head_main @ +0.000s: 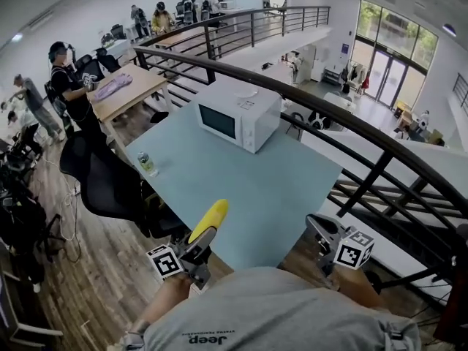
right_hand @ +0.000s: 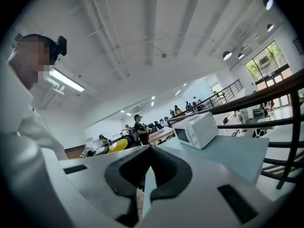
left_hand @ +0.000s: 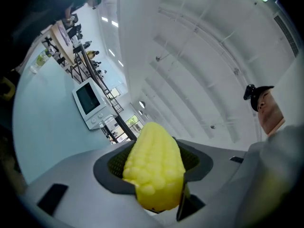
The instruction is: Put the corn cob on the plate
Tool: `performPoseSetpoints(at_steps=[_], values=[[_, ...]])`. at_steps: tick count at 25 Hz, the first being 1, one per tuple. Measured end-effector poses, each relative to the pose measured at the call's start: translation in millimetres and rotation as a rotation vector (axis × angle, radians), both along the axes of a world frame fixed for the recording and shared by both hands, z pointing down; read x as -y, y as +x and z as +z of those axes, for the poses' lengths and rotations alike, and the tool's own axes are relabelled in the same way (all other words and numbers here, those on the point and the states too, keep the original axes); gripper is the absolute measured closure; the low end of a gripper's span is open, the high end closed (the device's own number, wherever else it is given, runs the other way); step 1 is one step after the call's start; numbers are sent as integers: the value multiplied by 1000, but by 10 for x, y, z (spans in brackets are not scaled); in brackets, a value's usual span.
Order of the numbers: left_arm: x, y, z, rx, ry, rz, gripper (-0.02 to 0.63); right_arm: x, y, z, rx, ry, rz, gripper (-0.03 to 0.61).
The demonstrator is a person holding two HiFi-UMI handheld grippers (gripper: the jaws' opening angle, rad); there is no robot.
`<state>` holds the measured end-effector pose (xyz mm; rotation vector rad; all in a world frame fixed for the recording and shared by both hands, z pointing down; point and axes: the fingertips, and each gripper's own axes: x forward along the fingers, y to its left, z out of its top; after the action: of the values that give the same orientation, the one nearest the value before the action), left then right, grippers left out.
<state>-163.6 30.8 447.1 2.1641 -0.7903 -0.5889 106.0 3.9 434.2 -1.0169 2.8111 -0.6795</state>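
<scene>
Your left hand-held gripper (head_main: pixel 202 238) has the corn cob (head_main: pixel 210 219) clamped between its jaws. They stand partly open, as wide as the cob, and the dark pads press on its sides. The yellow cob sticks out past the jaw tips and points towards the far right. From the head view it hangs at the near left edge of the pale blue counter (head_main: pixel 256 189), with its tip over the surface; you cannot tell how high above it.

Your right hand-held gripper (head_main: pixel 314 225) is at the near right edge of the counter, well apart from the left one. Its jaws are drawn together with nothing between them.

A white microwave (head_main: pixel 240 114) stands on the far part of the counter with its door facing near left. A small drink container (head_main: pixel 147 163) stands upright near the counter's left edge, well apart from the cob. A black office chair (head_main: pixel 102 181) sits on the wooden floor just beside that edge. A dark railing (head_main: pixel 351 123) runs along the far and right sides behind the counter.
</scene>
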Motion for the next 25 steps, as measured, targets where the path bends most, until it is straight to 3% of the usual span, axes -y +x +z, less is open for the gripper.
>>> performPoseSetpoints(at_steps=[5,11,17,25], values=[[365,545,-75,-9,-37,-70,367,534,601,-44,47,5,-70,568],[665,684,-95,56,-57,-166,367,1296,573,145,95,0,-188,568],[852,347,87,75,-97,-191,367,1556,253,336,96,-26,-205,568],[1395,-288,421,102,-92,-77,367,1827,-422,606,27,-83,-98,568]])
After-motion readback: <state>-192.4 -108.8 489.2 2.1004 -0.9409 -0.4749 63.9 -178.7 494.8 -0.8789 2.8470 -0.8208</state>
